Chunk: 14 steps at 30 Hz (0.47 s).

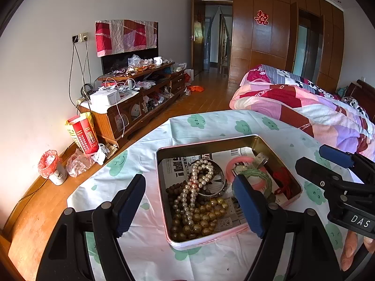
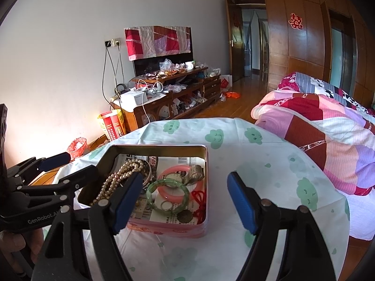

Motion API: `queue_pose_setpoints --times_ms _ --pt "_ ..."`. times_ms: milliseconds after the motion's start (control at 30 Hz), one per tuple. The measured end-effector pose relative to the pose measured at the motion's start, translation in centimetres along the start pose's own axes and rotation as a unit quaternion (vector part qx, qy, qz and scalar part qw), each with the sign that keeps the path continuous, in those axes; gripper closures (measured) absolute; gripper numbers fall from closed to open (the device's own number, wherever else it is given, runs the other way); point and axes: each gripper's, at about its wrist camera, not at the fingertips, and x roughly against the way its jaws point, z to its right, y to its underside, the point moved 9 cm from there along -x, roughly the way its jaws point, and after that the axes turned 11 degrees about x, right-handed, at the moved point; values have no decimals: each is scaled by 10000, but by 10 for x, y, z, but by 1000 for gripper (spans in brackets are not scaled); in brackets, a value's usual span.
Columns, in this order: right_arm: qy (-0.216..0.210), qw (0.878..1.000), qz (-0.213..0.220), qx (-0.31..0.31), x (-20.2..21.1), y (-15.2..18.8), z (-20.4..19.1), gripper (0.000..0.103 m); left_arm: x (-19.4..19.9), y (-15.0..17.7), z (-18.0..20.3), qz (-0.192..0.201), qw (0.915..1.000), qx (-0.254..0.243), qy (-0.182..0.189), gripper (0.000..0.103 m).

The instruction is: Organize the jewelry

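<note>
An open pink tin (image 1: 206,141) lined with newspaper sits on the table. It holds a white pearl necklace (image 1: 196,182), gold-brown beads (image 1: 201,220), dark beads (image 1: 174,188), a silver bangle (image 1: 218,182), a pink bangle (image 2: 178,171), a green jade bangle (image 2: 167,194), a watch (image 2: 173,176), a ring (image 2: 166,206) and a red cord knot (image 2: 199,201). My left gripper (image 1: 189,181) hovers open over the tin's near side, nothing between its pads. My right gripper (image 2: 185,175) stands open at the tin's right end, also empty. Each gripper shows in the other's view, the right gripper (image 1: 311,157) and the left gripper (image 2: 80,162).
The table wears a white cloth with green clouds (image 2: 257,164). A bed with a patchwork quilt (image 1: 293,103) lies to the right. A cluttered TV cabinet (image 1: 140,93), a red carton (image 1: 84,135) and a small bin (image 1: 51,166) line the left wall. A person's fingers (image 1: 351,250) hold the right gripper.
</note>
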Motion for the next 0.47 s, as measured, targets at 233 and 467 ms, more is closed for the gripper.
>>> queue_pose_setpoints --times_ms 233,467 --pt "-14 10000 -7 4 0 2 -1 25 -1 2 -5 1 10000 97 -2 24" --pt "-20 10000 -64 -6 -3 8 -1 23 5 0 -2 135 9999 -17 14 24"
